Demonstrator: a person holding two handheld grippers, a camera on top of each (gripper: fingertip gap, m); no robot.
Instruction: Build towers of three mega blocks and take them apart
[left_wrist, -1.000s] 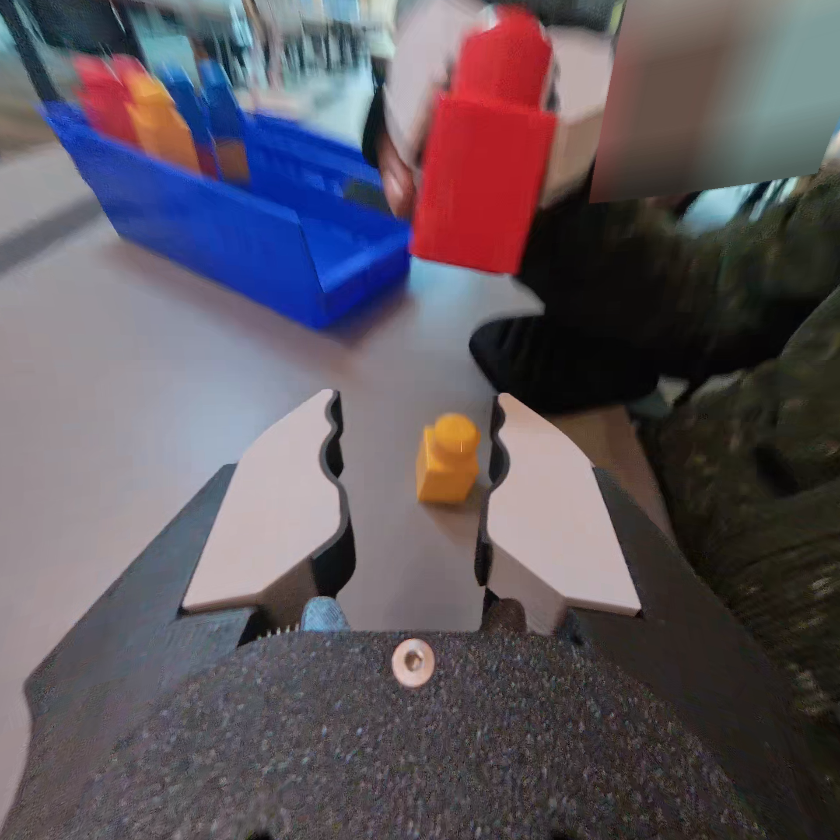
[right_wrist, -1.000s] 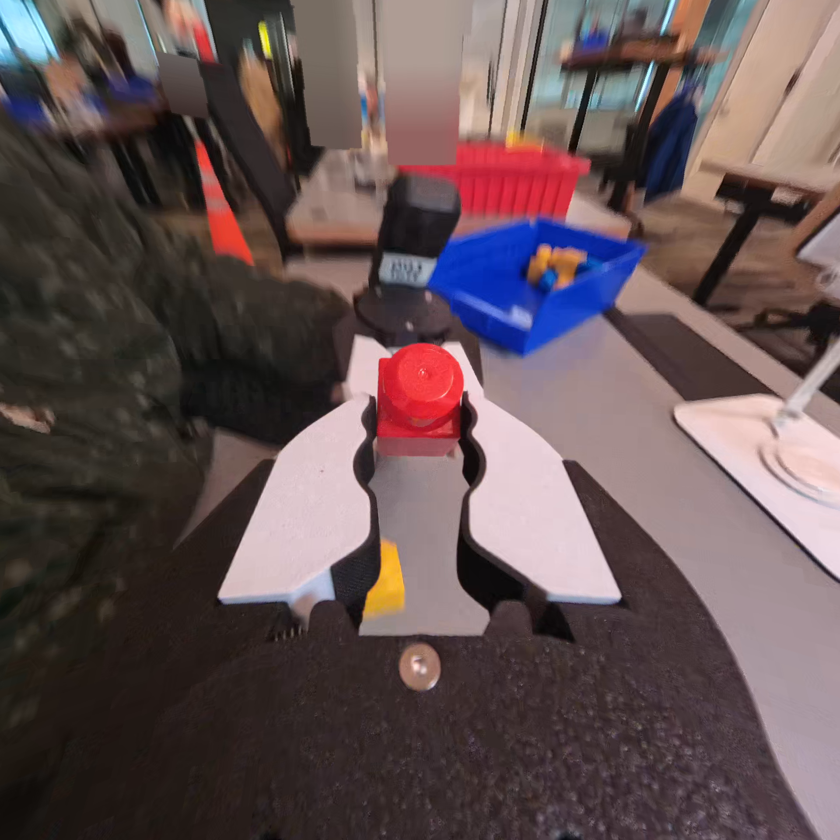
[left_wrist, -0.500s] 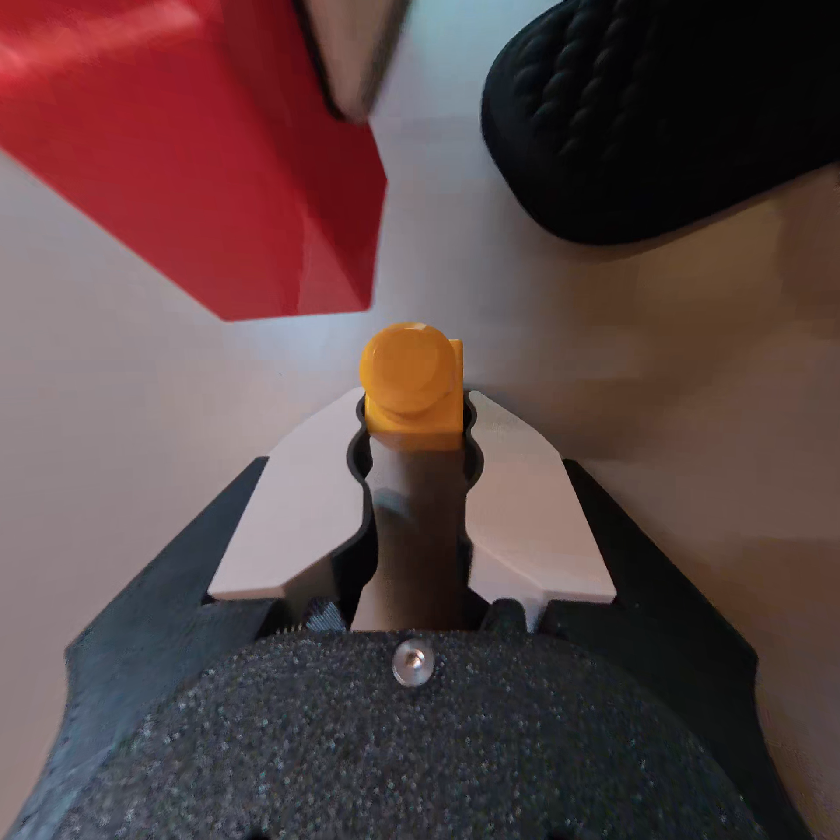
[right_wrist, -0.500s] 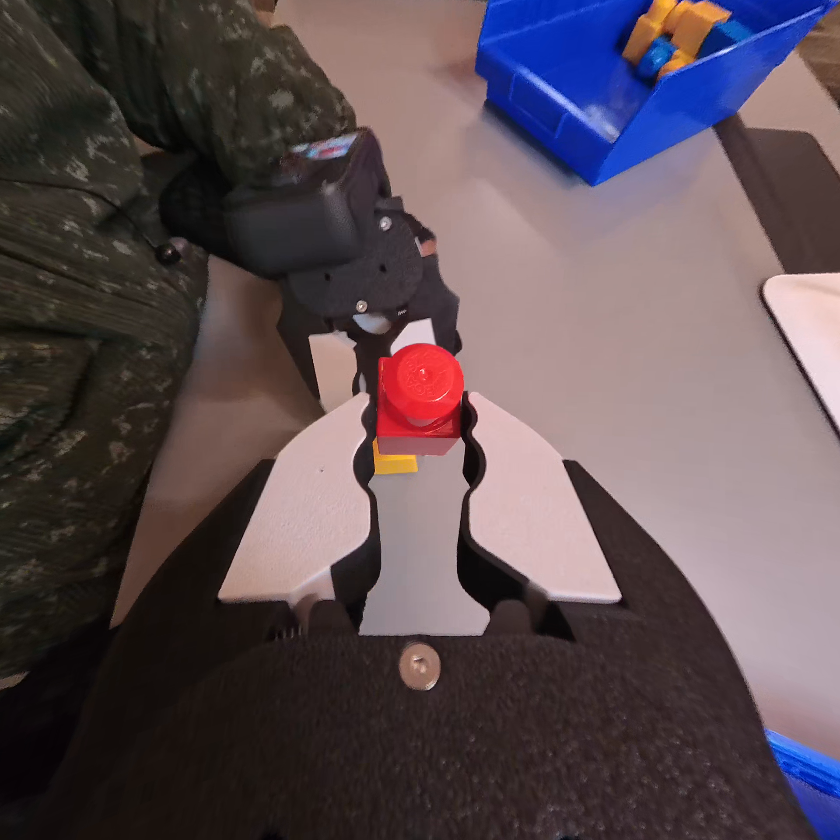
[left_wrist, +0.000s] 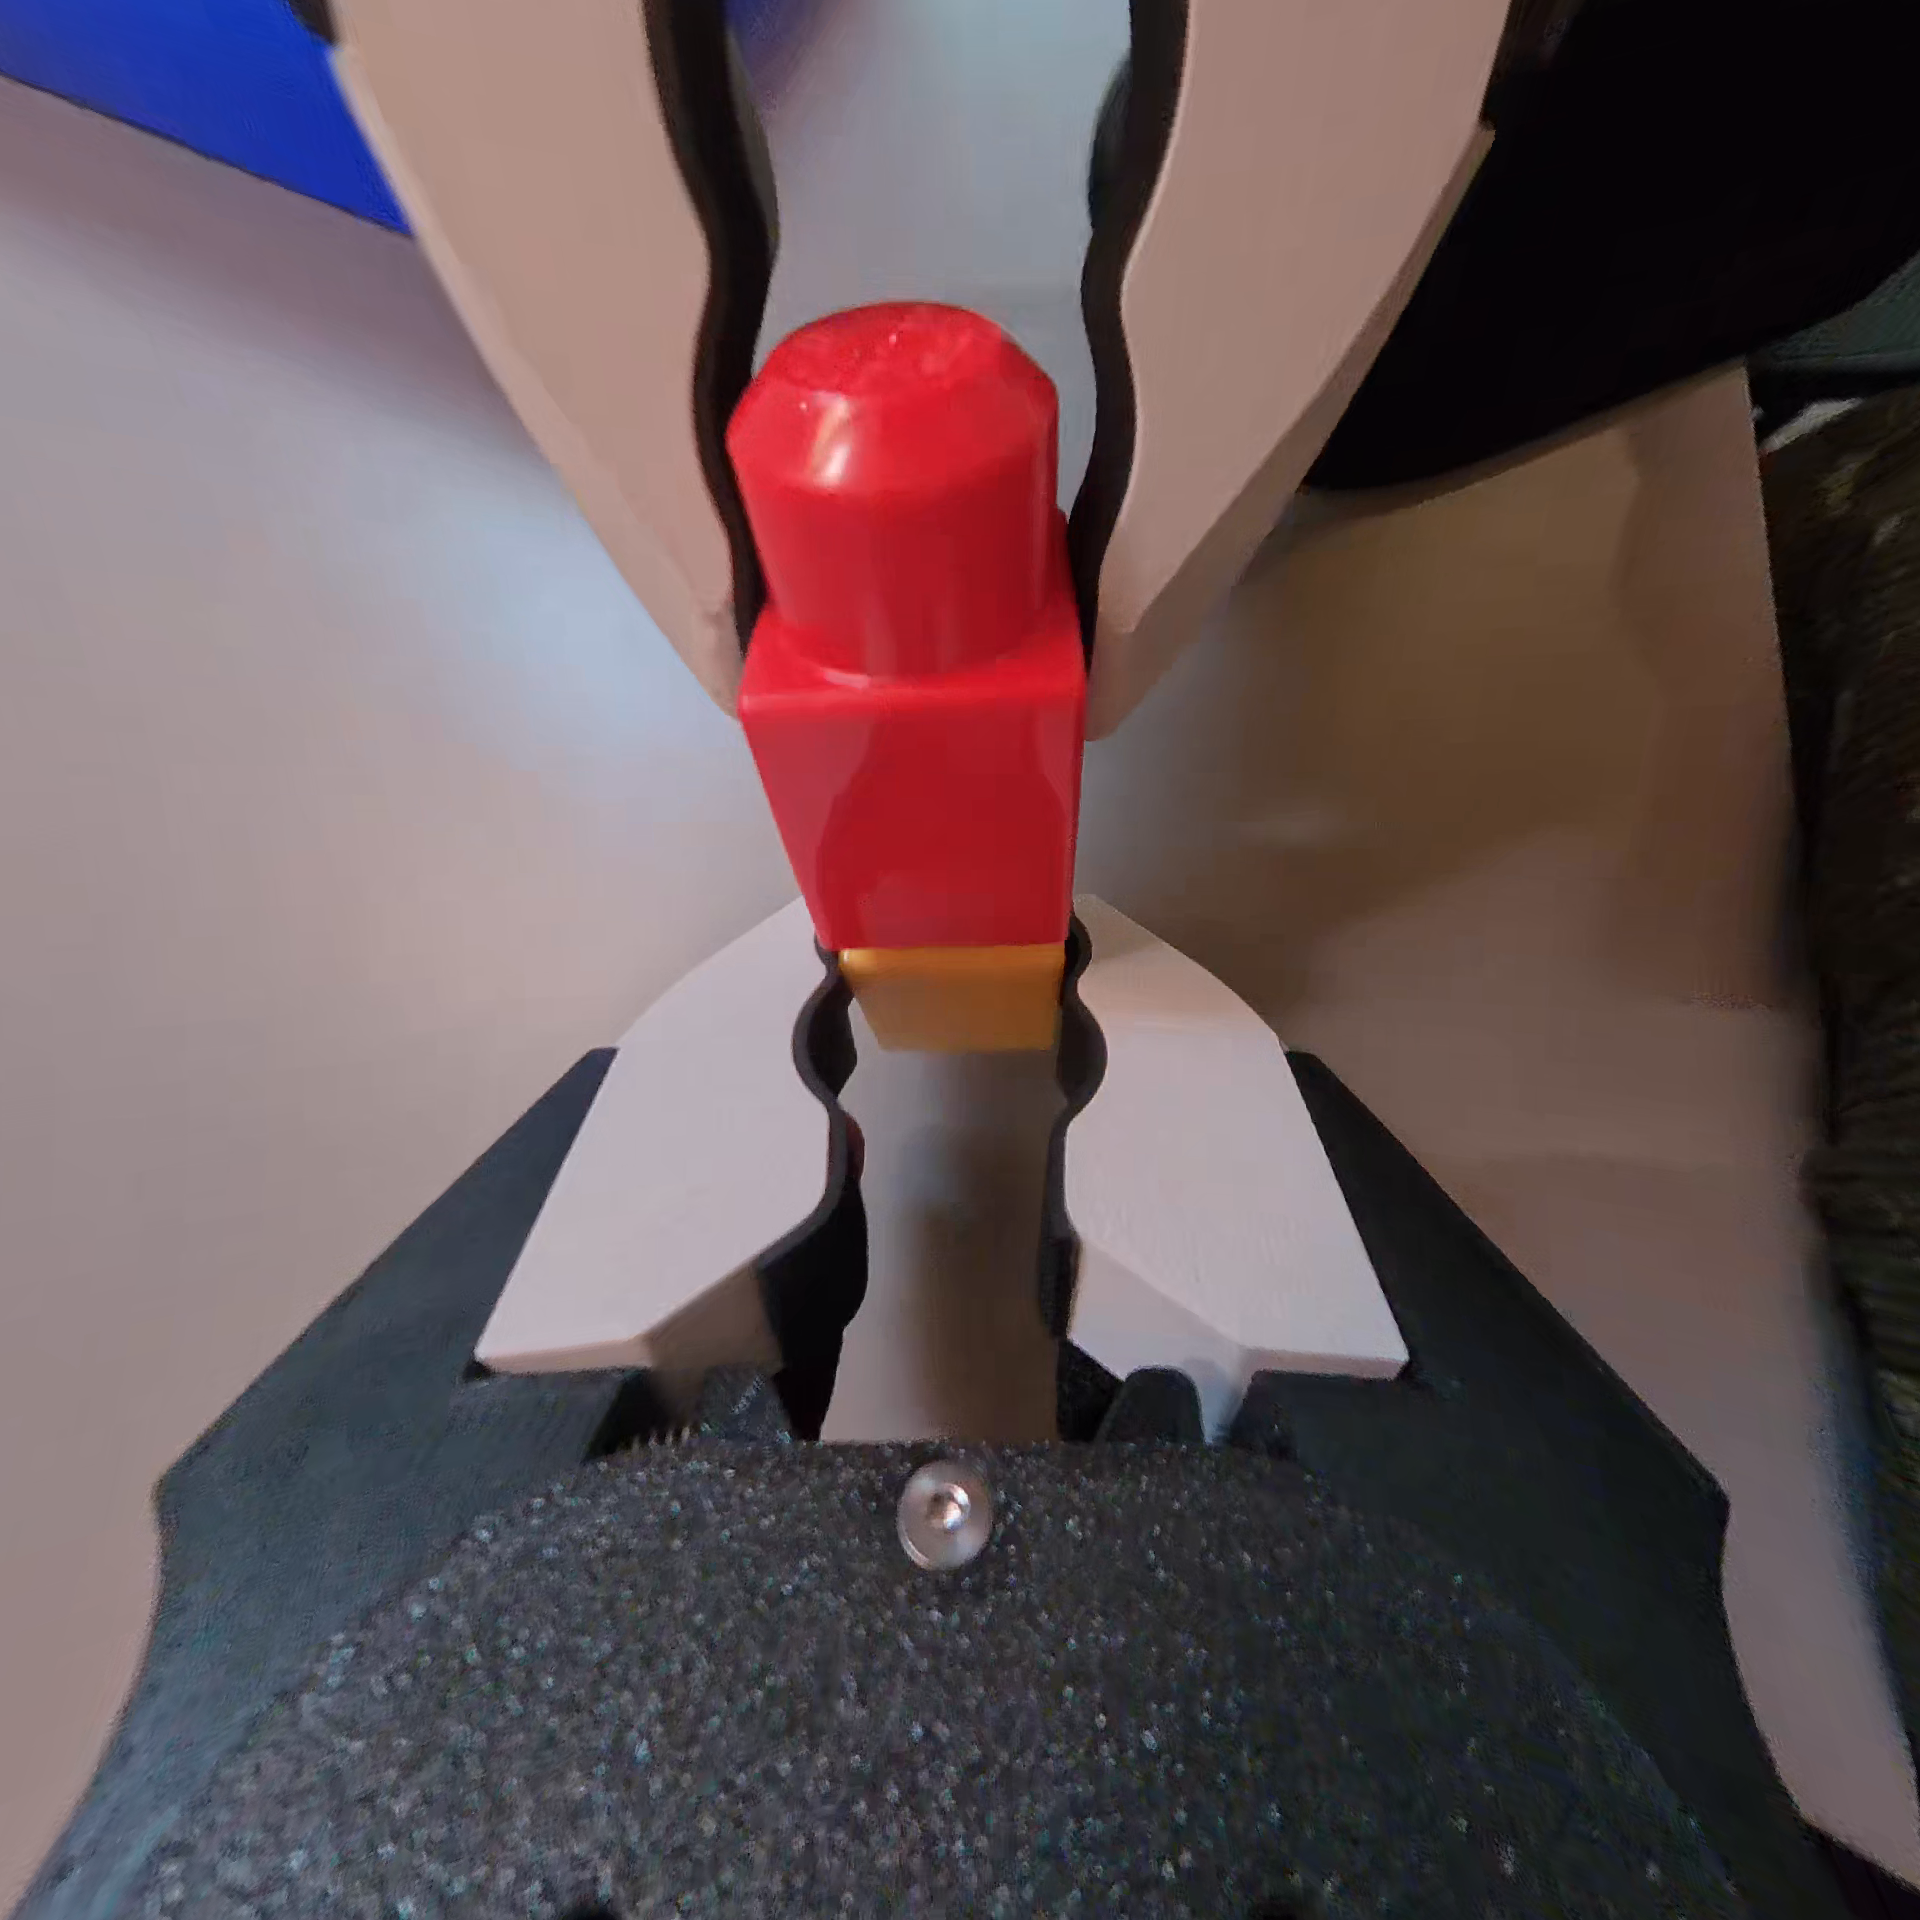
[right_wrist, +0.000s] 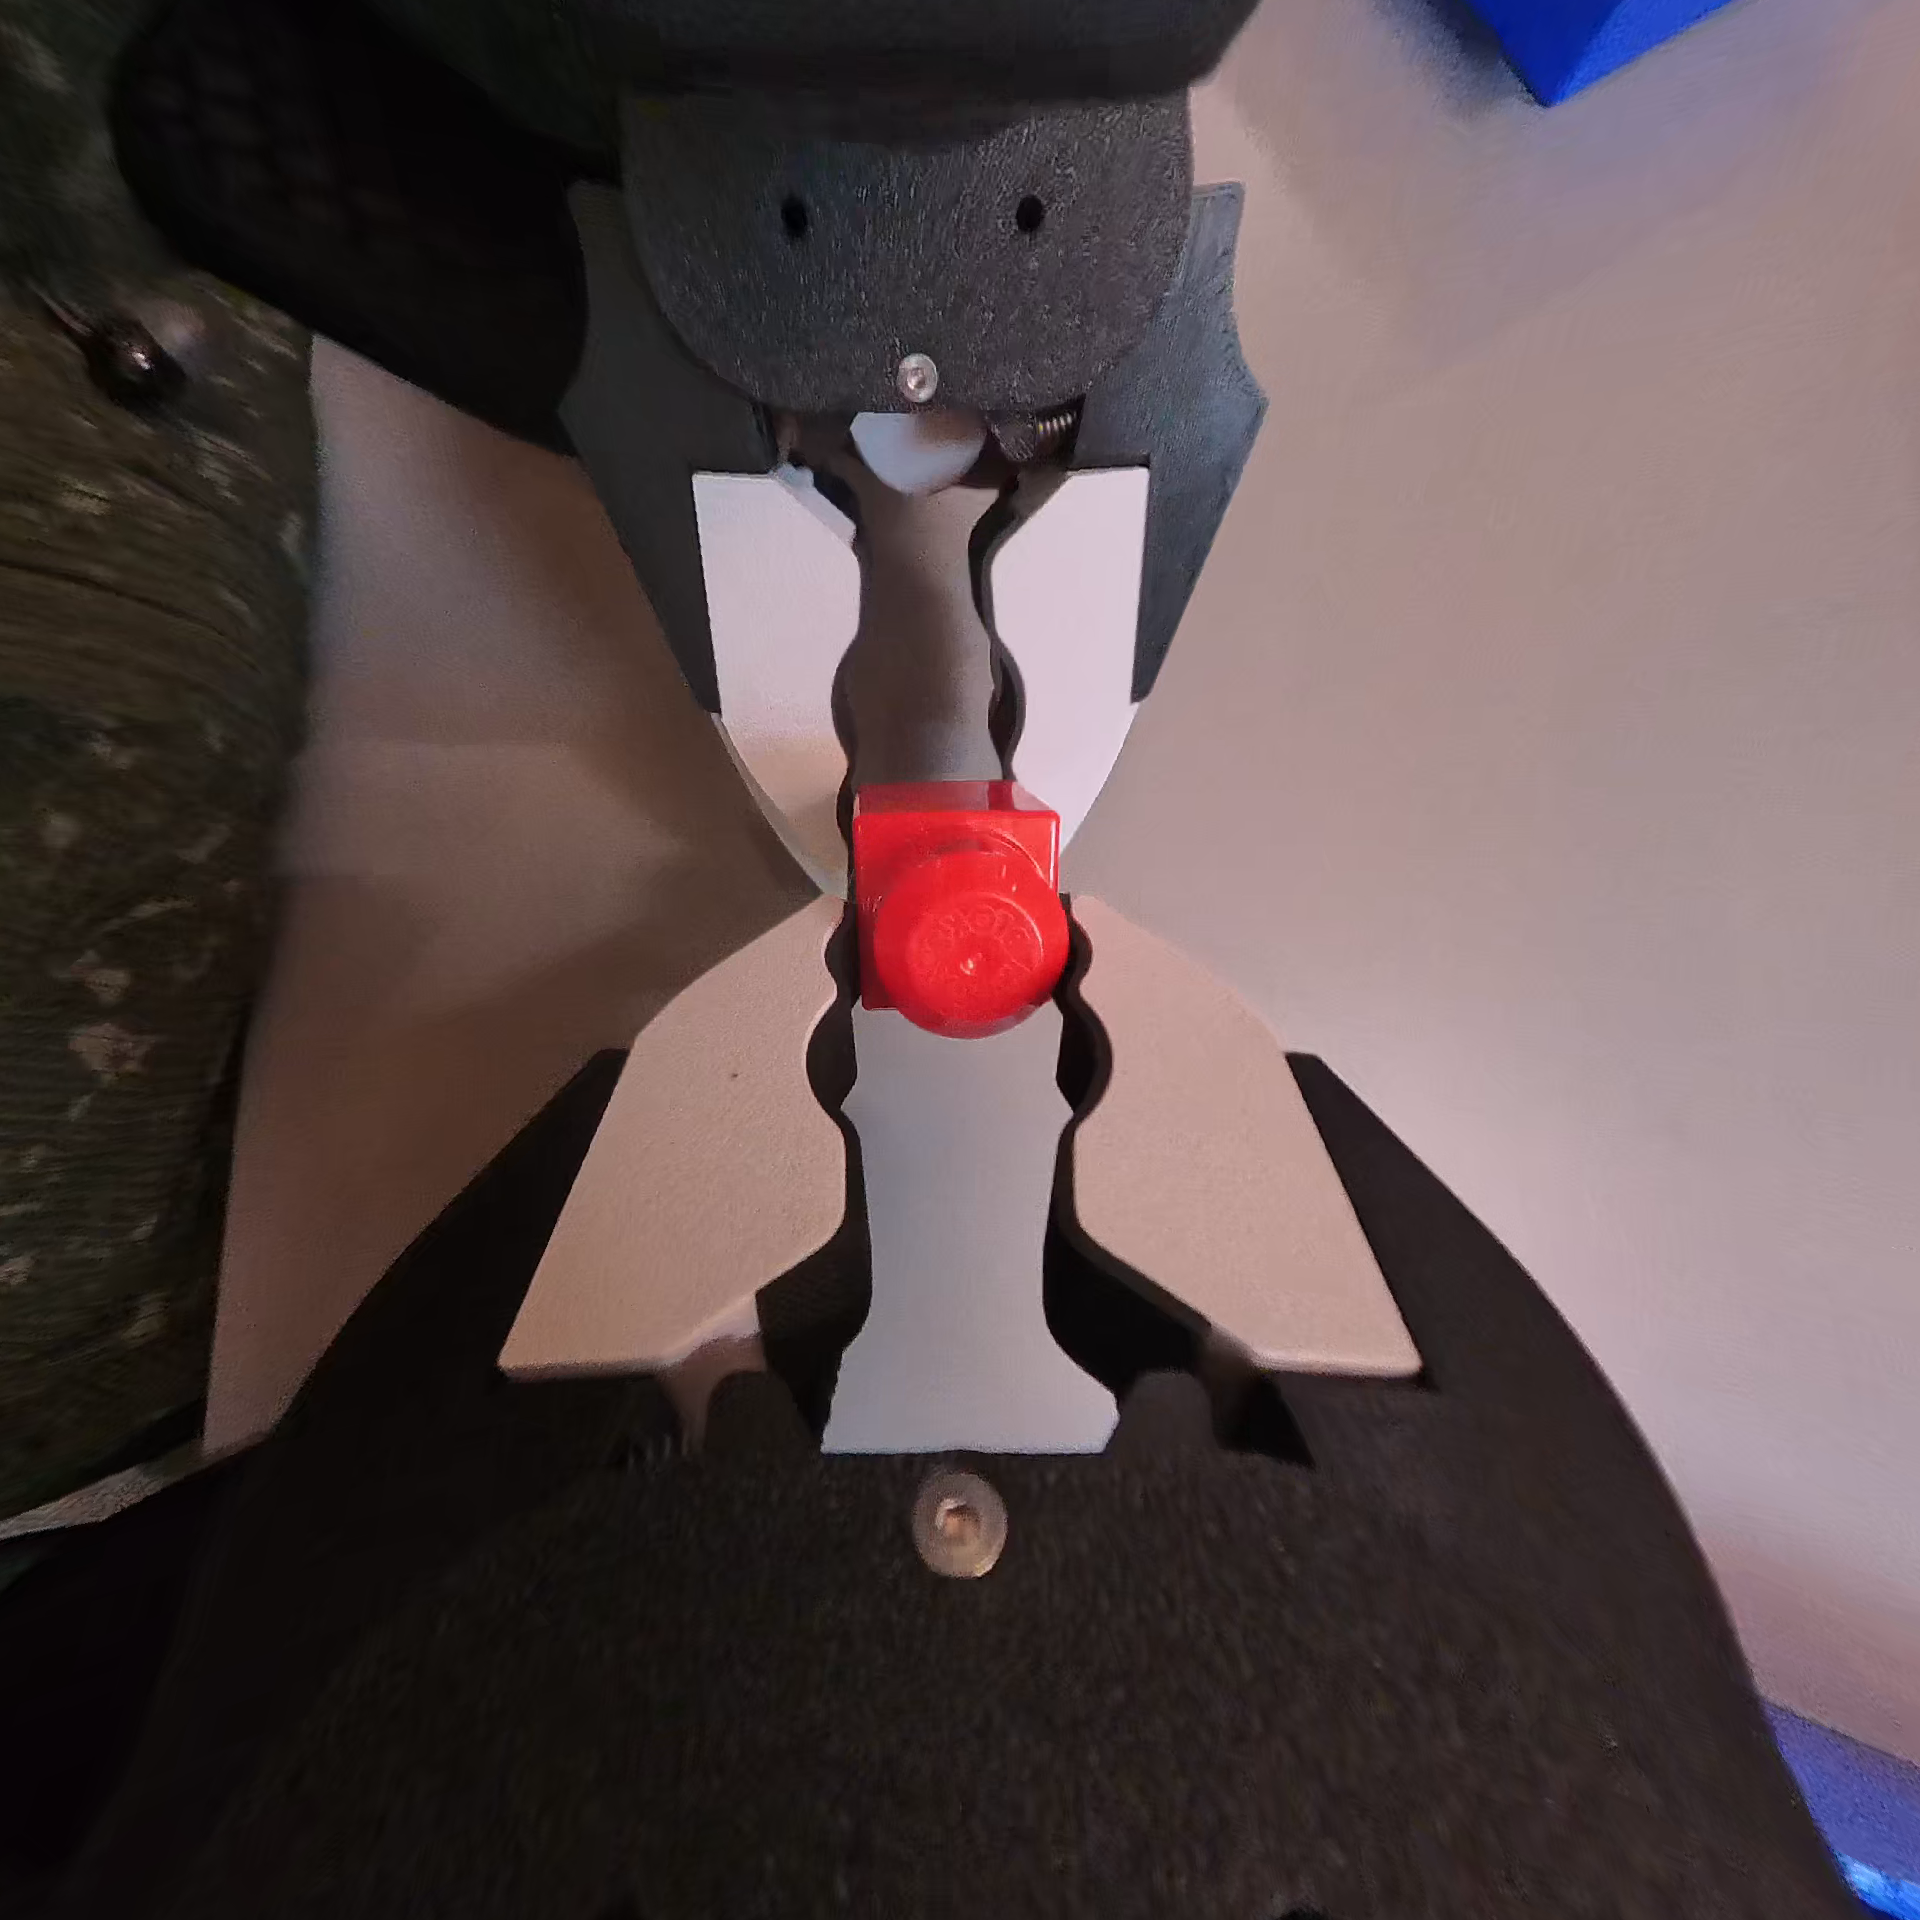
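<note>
In the left wrist view my left gripper (left_wrist: 951, 966) is shut on an orange block (left_wrist: 951, 1003) standing on the grey table (left_wrist: 312, 831). A red block (left_wrist: 914, 769) sits stacked on the orange one, stud up. My right gripper (left_wrist: 914, 665) comes in from the far side, shut on the red block. In the right wrist view the right gripper (right_wrist: 956, 940) looks down on the red block (right_wrist: 935, 836) it grips. The left gripper (right_wrist: 914, 239) faces it from the far side. The orange block is hidden under the red one there.
A blue bin (left_wrist: 197, 104) is at the top left of the left wrist view and its corner (right_wrist: 1621, 42) at the top right of the right wrist view. A person's camouflage sleeve (right_wrist: 125, 831) lies along the table's left side. Another blue edge (right_wrist: 1849, 1787) shows at the bottom right. Tip to tip, the grippers are about 5 cm apart.
My left gripper closed on the orange block on the table. My right gripper carried the red block down and set it on top of the orange block.
</note>
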